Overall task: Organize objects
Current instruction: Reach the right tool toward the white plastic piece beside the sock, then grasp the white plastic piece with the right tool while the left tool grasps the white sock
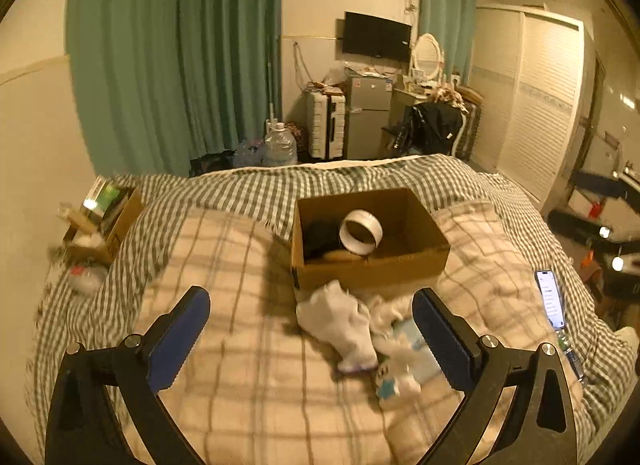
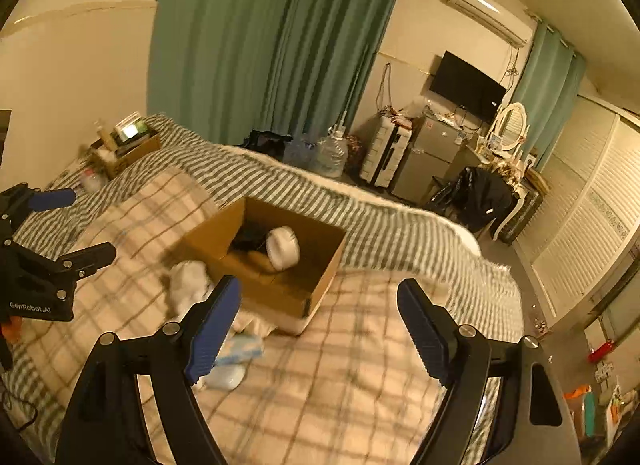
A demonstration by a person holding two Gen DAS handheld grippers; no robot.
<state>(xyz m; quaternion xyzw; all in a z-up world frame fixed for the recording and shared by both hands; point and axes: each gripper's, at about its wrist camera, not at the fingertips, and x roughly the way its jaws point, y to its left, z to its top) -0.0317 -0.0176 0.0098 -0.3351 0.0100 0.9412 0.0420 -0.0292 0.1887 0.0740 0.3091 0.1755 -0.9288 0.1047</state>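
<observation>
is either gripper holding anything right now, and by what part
Nothing is held. The left gripper is open above the white cloth on the bed, and the right gripper is open with only blanket between its fingers.

Open cardboard box (image 1: 370, 265) ahead of the left jaws, white tape roll (image 1: 361, 232) on edge and dark item inside, crumpled white cloth (image 1: 340, 321) and pale packet (image 1: 412, 349) between the left jaws
</observation>
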